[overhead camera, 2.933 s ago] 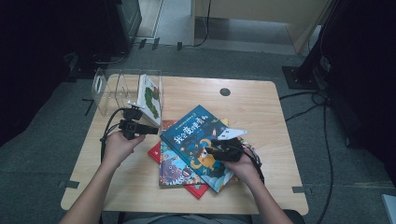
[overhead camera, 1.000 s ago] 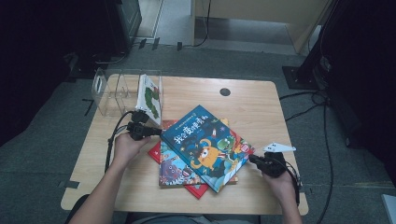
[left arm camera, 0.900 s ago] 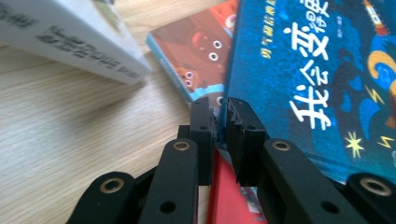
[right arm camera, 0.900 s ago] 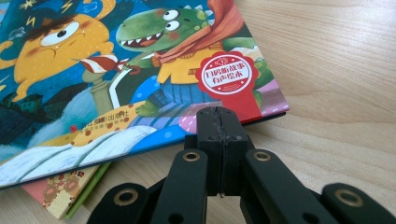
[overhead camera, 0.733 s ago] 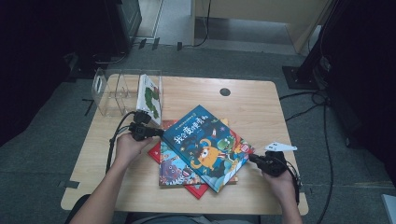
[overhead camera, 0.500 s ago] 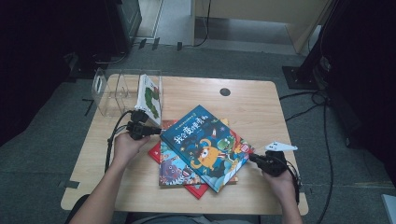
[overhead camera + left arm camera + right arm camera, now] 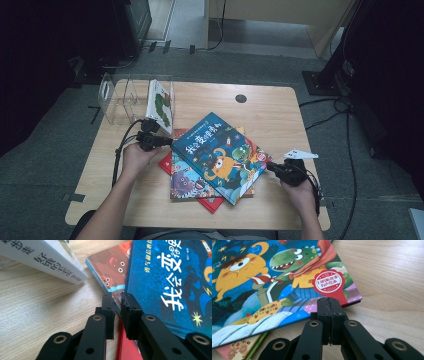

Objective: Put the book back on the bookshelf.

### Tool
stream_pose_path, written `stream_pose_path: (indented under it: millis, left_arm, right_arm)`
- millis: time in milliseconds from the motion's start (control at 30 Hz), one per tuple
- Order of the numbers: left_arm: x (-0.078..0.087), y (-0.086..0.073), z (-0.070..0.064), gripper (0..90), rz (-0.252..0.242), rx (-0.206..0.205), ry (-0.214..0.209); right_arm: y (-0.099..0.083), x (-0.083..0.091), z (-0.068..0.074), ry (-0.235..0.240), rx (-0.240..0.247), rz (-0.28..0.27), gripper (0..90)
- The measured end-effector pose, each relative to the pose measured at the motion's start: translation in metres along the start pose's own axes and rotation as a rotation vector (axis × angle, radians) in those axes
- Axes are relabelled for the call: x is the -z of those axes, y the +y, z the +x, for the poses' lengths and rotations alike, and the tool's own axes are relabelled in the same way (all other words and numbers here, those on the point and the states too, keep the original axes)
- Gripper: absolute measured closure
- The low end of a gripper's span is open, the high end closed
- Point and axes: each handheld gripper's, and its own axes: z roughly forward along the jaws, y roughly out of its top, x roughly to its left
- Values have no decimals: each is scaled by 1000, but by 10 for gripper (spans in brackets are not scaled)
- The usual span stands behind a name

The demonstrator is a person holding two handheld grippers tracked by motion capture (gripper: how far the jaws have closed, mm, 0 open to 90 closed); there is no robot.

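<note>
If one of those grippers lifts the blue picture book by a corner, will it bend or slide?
The blue book looks hardcover, so it should stay stiff. Its cover looks glossy, so thin jaws might slip. Lying askew on the stack, it may pivot if pushed.

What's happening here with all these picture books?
A person at a wooden table holds a gripper in each hand by a stack of picture books. The left gripper sits slightly open at the top blue book's corner; the right gripper, jaws closed, meets its opposite edge. Another book stands in a clear rack.
</note>
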Motion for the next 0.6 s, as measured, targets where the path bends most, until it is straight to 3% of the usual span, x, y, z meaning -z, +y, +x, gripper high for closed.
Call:
stream_pose_path:
  millis: [300, 600]
  left_arm:
    - [2, -7, 1, 866, -4, 25, -23]
    - [6, -13, -2, 900, 12, 31, -45]
  right_arm:
    - [5, -4, -4, -5, -10, -2, 900]
    - [9, -9, -12, 17, -68, -9, 900]
